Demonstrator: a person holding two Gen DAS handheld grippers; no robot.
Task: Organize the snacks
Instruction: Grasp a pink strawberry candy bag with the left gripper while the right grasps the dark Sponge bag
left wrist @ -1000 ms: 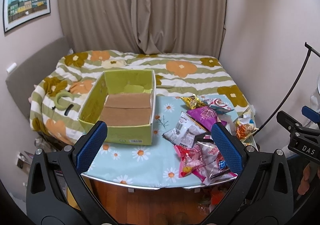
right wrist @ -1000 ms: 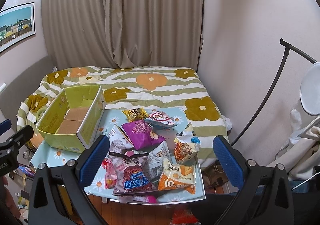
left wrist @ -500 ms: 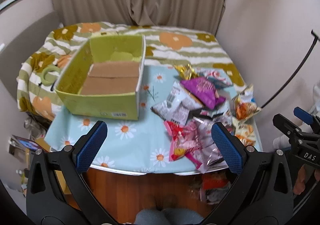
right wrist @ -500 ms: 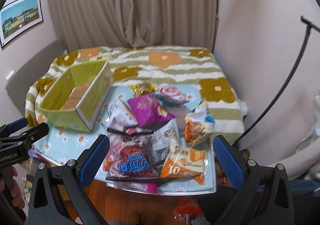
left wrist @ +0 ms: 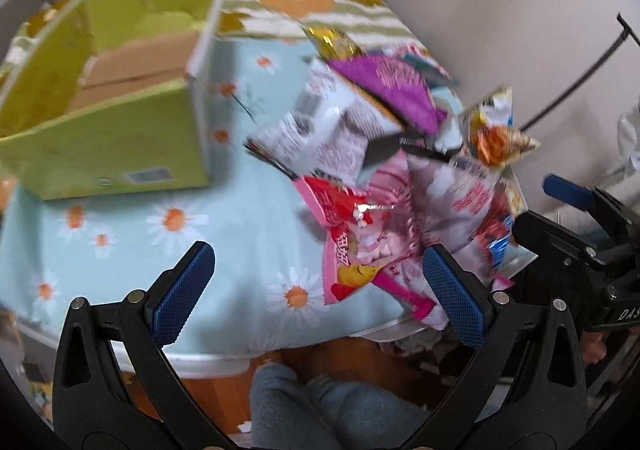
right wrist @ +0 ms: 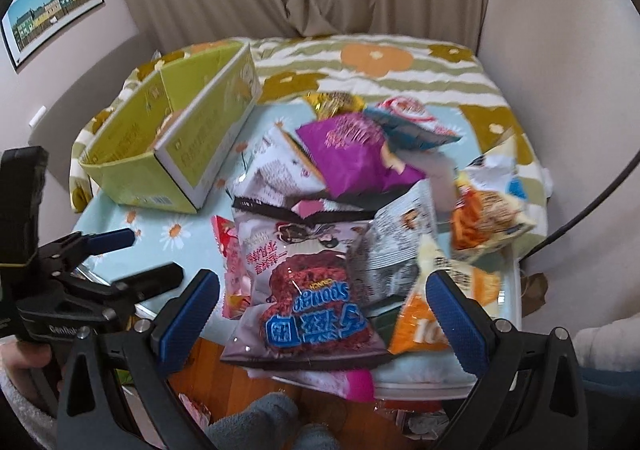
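**Both grippers wide open above a table of snack bags**

Left wrist view: the left gripper (left wrist: 318,286) hangs over the near edge of a table (left wrist: 224,360) covered with a pale blue daisy cloth (left wrist: 120,250). Its two blue-padded fingers (left wrist: 182,292) stand wide apart with nothing between them. To the far left sits a green cardboard box (left wrist: 116,153), open at the top, with only its brown bottom flaps showing inside. To the right lies a heap of snack bags: a pink and red bag (left wrist: 352,238) nearest, a white bag (left wrist: 320,133) behind it, a purple bag (left wrist: 396,89) farther back. The picture is blurred. The right gripper's body shows at the right edge.

Right wrist view: the right gripper (right wrist: 322,314) is also spread wide and holds nothing. Between its fingers, below them, lies a dark red bag with blue lettering (right wrist: 308,290), overhanging the near table edge. An orange bag (right wrist: 424,318) lies just right of it. The purple bag (right wrist: 352,153) lies farther back, the green box (right wrist: 180,145) at the far left. The left gripper (right wrist: 116,254), held by a hand (right wrist: 24,362), shows at the left.
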